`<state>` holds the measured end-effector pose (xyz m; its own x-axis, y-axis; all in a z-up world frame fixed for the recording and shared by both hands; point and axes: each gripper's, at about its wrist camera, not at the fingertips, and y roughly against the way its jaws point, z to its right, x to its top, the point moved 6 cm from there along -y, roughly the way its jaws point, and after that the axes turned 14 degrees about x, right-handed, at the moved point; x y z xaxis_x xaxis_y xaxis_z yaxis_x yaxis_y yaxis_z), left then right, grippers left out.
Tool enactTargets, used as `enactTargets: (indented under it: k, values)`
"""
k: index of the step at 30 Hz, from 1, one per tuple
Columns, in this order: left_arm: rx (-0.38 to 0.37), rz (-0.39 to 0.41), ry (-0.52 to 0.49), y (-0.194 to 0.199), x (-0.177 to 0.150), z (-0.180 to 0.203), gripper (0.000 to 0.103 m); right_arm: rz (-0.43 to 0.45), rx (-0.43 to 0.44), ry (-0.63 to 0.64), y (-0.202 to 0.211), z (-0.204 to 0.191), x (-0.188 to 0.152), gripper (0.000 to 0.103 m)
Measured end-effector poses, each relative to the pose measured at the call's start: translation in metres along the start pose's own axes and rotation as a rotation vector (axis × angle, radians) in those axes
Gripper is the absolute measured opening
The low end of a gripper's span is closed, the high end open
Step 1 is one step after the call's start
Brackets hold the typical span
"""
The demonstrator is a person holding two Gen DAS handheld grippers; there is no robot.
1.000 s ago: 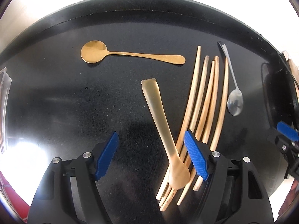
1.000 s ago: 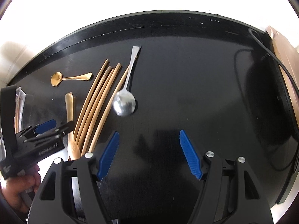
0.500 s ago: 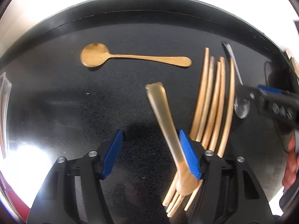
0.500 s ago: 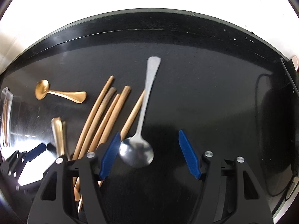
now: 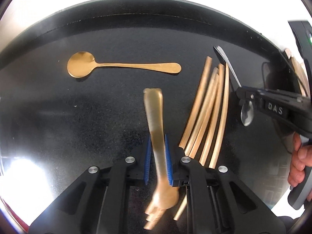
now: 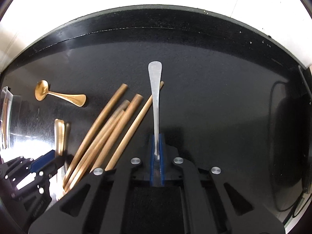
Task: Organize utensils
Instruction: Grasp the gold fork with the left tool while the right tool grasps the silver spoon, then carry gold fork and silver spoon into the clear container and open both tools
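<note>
My left gripper is shut on the handle of a gold fork, whose tines point back toward the camera. My right gripper is shut on the neck of a silver spoon, its handle pointing away. A gold spoon lies flat on the black table; it also shows in the right wrist view. Several gold chopsticks lie in a loose bundle between the two grippers, also seen in the right wrist view.
The right gripper's body and the hand holding it show at the right edge of the left wrist view. A clear container stands at the table's left edge. A black cable runs along the right side.
Both grippers were open above the utensils. The left has closed on the gold fork, which is blurred. The right has moved in and closed on the silver spoon.
</note>
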<state>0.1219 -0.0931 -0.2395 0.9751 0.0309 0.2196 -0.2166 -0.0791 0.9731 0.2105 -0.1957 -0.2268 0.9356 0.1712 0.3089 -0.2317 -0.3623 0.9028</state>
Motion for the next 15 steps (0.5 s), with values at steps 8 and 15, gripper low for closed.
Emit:
enactTargets:
  k: [8,15]
  values:
    - [-0.015,0.053,0.038,0.027,-0.010,-0.027,0.012,0.064,0.021,-0.013,0.038,0.002,-0.013,0.005]
    - [-0.024,0.086,0.067,0.058,-0.023,-0.061,0.012,0.109,0.045,0.000,0.069,-0.016,-0.022,0.005]
